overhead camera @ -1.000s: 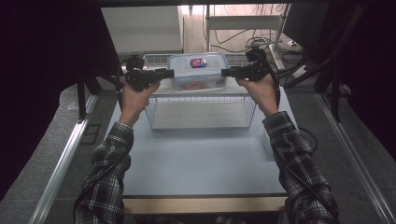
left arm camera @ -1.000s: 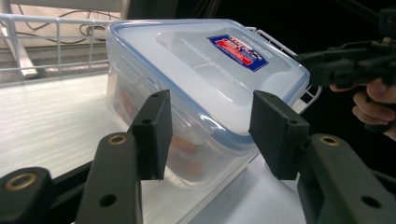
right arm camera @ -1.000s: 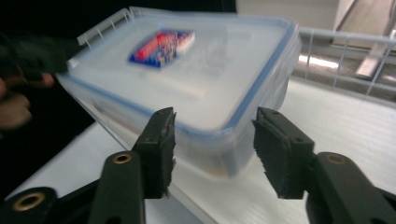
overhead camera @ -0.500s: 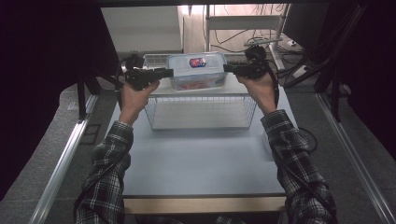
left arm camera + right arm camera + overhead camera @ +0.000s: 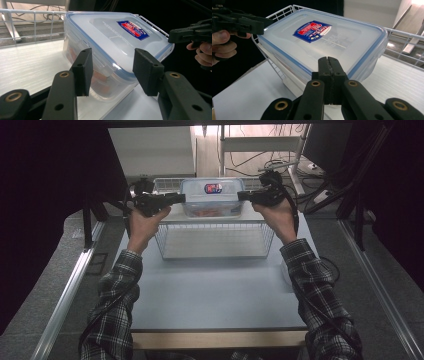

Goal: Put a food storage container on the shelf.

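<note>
We flank a clear plastic lidded container (image 5: 212,197) resting on the white shelf (image 5: 215,216) atop a wire basket (image 5: 215,240) at the counter's (image 5: 210,290) far end. Left claw (image 5: 111,71) stands released, straddling a blue-sealed lid corner; right claw (image 5: 329,75) has just been closing and is clenched empty at the opposite end. Rigid, smooth, likely slippery and modestly weighted; the lid's rim offers the best purchase.
</note>
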The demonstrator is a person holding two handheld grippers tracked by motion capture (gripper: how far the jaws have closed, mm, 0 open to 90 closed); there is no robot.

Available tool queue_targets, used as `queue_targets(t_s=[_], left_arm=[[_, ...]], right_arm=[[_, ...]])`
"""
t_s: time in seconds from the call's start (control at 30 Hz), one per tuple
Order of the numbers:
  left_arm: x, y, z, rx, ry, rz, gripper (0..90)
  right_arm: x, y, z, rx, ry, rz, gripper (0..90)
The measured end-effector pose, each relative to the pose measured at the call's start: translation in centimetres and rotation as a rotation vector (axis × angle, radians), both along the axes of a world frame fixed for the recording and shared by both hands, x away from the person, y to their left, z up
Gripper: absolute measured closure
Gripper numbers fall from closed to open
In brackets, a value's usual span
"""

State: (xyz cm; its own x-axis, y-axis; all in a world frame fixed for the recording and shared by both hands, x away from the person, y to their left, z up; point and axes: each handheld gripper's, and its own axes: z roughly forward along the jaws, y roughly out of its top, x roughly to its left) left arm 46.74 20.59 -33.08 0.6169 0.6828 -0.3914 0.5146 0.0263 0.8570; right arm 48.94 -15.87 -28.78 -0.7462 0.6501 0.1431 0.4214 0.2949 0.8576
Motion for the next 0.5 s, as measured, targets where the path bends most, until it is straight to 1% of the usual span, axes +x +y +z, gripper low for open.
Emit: queue_targets(t_s=[0.07,0.1,0.13,0.23,0.27,0.3,0.33,0.37,0.43,0.5], left_arm=[[0.0,0.0,0.0,0.003,-0.002,0.003,50.5],[-0.2,-0.2,0.3,0.035,-0.016,0.013,49.9],[-0.4,-0.3,0.5,0.041,-0.019,0.015,47.5],[-1.1,-0.2,1.1,0.029,-0.049,-0.011,41.2],[-1.1,-0.2,1.1,0.029,-0.049,-0.011,38.8],[-1.5,-0.3,1.3,0.035,-0.060,-0.020,36.1],[-1.8,-0.4,1.3,0.046,-0.065,-0.035,33.1],[-2.8,-0.8,1.2,0.088,-0.083,-0.041,31.3],[-3.8,-1.2,0.9,0.138,-0.109,-0.040,27.2],[-4.7,-1.4,0.6,0.166,-0.121,-0.045,23.7]], right_arm=[[0.0,0.0,0.0,-0.002,-0.002,-0.002,89.5],[-0.1,-0.1,0.1,-0.009,-0.011,-0.010,83.5],[-0.1,-0.1,0.1,-0.008,-0.020,-0.015,80.7],[-0.6,-0.4,0.2,0.026,-0.022,-0.002,69.0],[-0.6,-0.4,0.2,0.026,-0.022,-0.002,69.0],[-1.0,-0.6,0.2,0.022,-0.036,0.006,61.5],[-1.2,-0.7,0.1,0.027,-0.039,0.012,58.6],[-1.5,-0.7,0.0,0.035,-0.041,0.019,56.0],[-2.1,-0.9,-0.1,0.039,-0.052,0.029,50.1],[-2.7,-1.1,-0.3,0.045,-0.059,0.035,45.3]])
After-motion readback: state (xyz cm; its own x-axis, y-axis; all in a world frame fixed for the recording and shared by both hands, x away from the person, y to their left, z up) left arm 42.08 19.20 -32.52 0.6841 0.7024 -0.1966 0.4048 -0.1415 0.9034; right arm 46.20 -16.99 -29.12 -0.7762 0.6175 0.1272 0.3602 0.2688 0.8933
